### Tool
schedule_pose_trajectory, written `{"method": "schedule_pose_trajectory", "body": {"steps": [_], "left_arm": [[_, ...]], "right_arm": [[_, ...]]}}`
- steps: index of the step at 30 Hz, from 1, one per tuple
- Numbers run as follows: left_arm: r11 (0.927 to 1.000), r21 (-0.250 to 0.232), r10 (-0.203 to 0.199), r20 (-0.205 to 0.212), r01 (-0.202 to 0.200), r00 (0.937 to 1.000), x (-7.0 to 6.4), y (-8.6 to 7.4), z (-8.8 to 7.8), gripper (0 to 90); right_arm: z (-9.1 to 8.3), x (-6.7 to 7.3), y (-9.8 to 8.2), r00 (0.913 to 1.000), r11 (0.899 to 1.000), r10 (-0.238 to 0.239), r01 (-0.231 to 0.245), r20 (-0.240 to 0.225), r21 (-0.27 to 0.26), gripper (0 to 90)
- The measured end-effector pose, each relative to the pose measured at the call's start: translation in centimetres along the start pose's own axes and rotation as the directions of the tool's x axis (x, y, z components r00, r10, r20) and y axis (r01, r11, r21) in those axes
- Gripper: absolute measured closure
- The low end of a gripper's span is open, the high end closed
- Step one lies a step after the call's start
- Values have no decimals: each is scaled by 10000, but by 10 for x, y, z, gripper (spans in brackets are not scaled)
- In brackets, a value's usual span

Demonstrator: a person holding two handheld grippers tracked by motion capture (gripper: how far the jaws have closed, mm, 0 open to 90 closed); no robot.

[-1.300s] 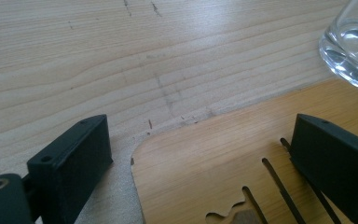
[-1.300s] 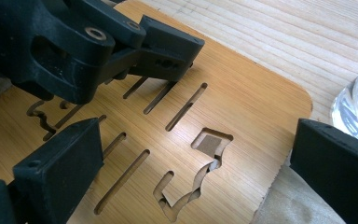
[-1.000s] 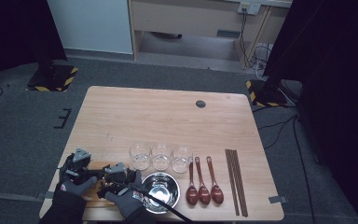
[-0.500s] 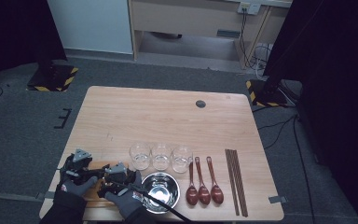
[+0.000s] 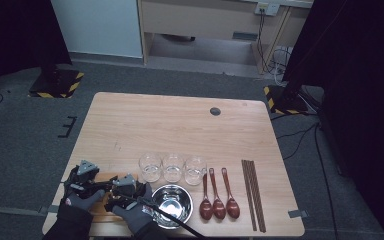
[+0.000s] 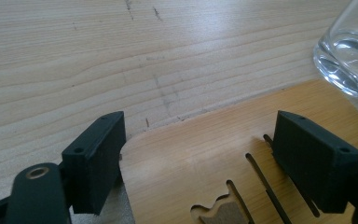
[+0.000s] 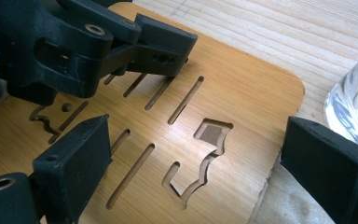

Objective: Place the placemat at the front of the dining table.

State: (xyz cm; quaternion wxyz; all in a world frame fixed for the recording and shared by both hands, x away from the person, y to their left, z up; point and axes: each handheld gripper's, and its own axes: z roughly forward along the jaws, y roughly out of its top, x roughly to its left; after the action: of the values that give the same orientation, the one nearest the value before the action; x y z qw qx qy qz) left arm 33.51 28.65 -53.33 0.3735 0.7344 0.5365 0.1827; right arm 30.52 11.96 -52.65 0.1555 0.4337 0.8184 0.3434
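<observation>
Fingers [image 6: 317, 163] of both grippers stand wide apart over slotted board [image 6: 205, 163].

No readable text, label, brand, number or sign anywhere: not on table, board, glasses, bowl, spoons, chopsticks or either claw.

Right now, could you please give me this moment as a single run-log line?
left gripper: open, straddling bamboo board corner | right gripper: open over board's cut-outs | glass: beside board | nothing gripped
</observation>
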Motion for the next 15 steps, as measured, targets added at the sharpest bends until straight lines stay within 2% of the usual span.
{"method": "schedule_pose_trajectory", "body": {"steps": [5,11,15], "left_arm": [[9998,88,-150,17,149,9999,0,1,-2,177],[9995,-57,-303,111,304,9995,0,4,-7,178],[9992,-136,-371,142,373,9992,1,6,-11,178]], "right_arm": [[-1,0,0,10000,10000,-64,64,-10,11,91],[-6,1,1,9990,9988,-437,439,111,-211,92],[-11,1,4,9989,9983,-475,475,15,-350,92]]}}
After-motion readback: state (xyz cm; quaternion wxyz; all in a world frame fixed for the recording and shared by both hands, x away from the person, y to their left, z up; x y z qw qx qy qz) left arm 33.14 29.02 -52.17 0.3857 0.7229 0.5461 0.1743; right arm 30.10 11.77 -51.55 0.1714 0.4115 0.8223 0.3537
